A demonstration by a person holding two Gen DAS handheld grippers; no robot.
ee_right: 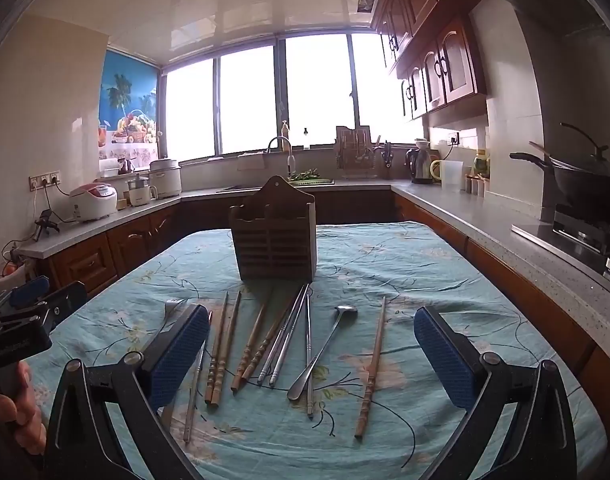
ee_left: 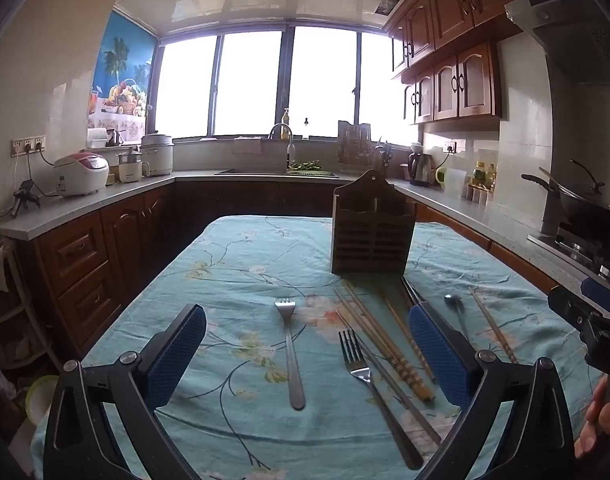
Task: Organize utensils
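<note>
The counter [ee_right: 445, 256] lies under both my tools. Ahead stands the wooden holder [ee_right: 273, 236]. My left tool [ee_left: 307, 354] – jaws apart, empty – straddles a fork [ee_left: 291, 354]; my right tool [ee_right: 311, 354], likewise apart, frames chopsticks [ee_right: 249, 350] and a spoon [ee_right: 325, 350].

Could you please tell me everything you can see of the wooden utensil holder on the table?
The wooden utensil holder is a dark brown box, apparently wood, with a slatted front and a taller arched back panel with a small hanging hole. Dividers split its open top into compartments; nothing sticks out of them. It stands upright on the floral teal tablecloth, behind the row of chopsticks. Several chopstick tips reach its base; whether they touch is unclear. Neither gripper touches it.
</note>
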